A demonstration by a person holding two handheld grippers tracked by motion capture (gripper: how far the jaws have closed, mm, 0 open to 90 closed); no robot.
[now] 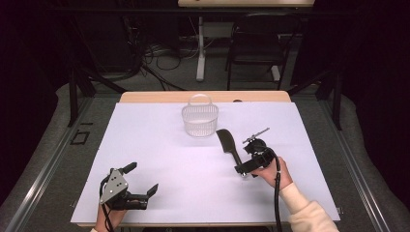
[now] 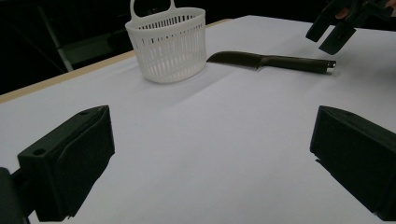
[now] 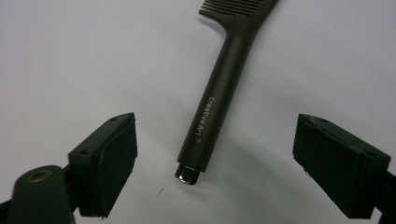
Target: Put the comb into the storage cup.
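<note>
Here, comb [image 1: 228, 146] flat, head toward basket [image 1: 199, 120], right gripper [image 1: 246, 168] spread over handle.

The white table [image 1: 159, 159] is evenly lit from above against dark surroundings, shadows are soft, and both gripper views look slightly soft-focused.

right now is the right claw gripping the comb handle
No, the right claw stands open, its pads well clear on either side of the comb handle, which lies flat on the table.
</note>
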